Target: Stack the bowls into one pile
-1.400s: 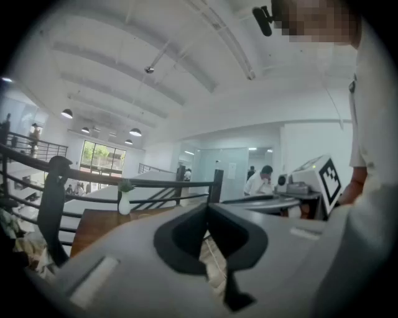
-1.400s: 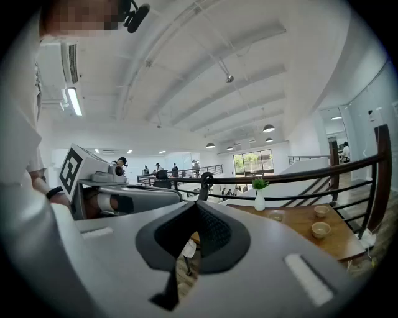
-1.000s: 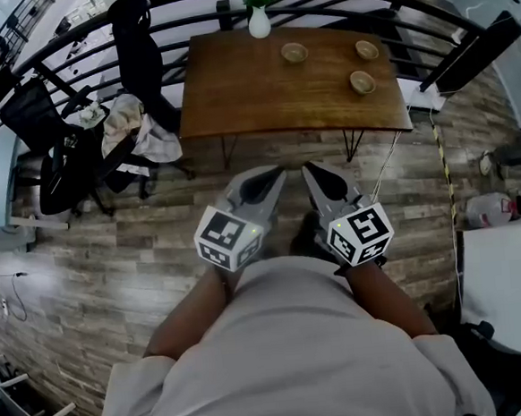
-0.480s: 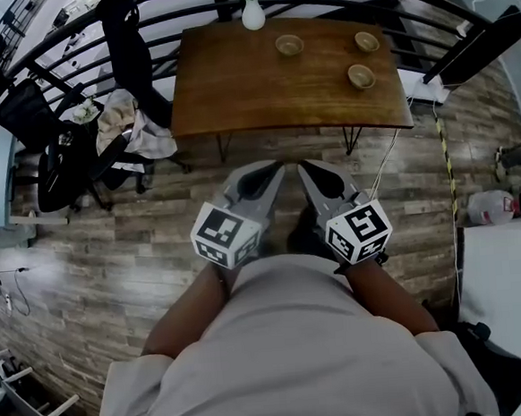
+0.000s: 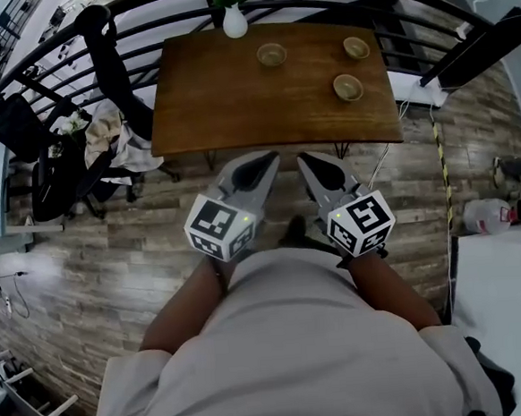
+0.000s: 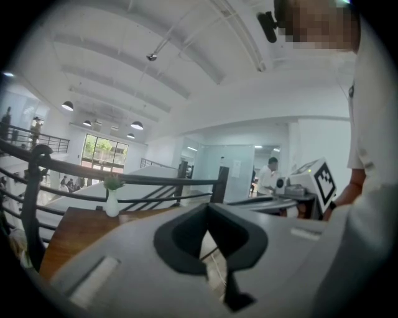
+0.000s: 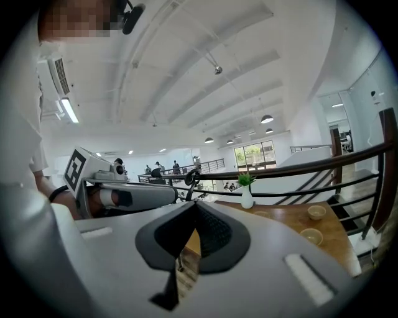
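Three small tan bowls stand apart on the wooden table: one at the back middle, one at the back right and one nearer on the right. Two of the bowls also show in the right gripper view. Both grippers are held side by side in front of the person's chest, over the floor just short of the table's near edge. The left gripper is shut and holds nothing. The right gripper is shut and empty too.
A white vase with a green plant stands at the table's back edge. A black curved railing runs behind the table. Chairs draped with clothes stand left of it. A white jug and a white tabletop are at the right.
The table and bowls have drawn closer and shifted left in the head view as the person walks toward them. Both grippers stay shut, side by side.
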Available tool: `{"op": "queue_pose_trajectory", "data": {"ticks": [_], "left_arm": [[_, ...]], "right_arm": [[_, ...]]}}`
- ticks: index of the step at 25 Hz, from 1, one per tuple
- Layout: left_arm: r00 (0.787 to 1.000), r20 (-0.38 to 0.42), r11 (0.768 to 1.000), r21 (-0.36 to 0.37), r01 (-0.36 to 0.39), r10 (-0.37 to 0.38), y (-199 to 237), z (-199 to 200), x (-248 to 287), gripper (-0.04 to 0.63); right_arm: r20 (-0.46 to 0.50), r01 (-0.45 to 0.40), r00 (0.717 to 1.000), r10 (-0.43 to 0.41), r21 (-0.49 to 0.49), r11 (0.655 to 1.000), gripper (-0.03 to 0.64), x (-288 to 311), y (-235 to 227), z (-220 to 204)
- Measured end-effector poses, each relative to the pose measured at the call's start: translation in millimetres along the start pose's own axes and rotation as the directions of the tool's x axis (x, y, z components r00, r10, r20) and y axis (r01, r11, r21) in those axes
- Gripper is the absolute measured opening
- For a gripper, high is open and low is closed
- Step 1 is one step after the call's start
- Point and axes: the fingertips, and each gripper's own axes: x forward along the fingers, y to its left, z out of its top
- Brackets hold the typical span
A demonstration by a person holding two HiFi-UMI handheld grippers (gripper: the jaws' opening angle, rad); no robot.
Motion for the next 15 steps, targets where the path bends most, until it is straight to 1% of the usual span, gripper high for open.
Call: {"op": "queue_pose_trajectory", "data": {"ticks": [4, 7, 12, 15], "left_arm": [[1.0, 0.01, 1.0, 0.011, -0.005, 0.005, -0.4, 14.6, 46.8, 0.005], [1.0, 0.012, 1.0, 0.017, -0.022, 0.022, 6.8, 20.2, 71.9, 0.005], [0.999, 0.009, 0.999, 0.014, -0.049, 0.048, 30.5, 22.7, 94.2, 0.005], [0.999, 0.003, 0.999, 0.0, -0.051, 0.051, 46.1, 21.2, 105.4, 0.005]], "right_arm": [[0.0, -0.013, 1.0, 0.013, -0.017, 1.0, 0.008, -8.2, -47.0, 15.7], [-0.01, -0.023, 1.0, 0.023, -0.024, 0.999, 0.008, -9.9, -73.9, 18.2], [-0.007, -0.023, 1.0, 0.023, 0.001, 1.0, 0.008, -1.0, -102.4, 16.9], [-0.005, -0.012, 1.0, 0.012, 0.017, 1.0, 0.008, 8.0, -116.4, 18.2]]}}
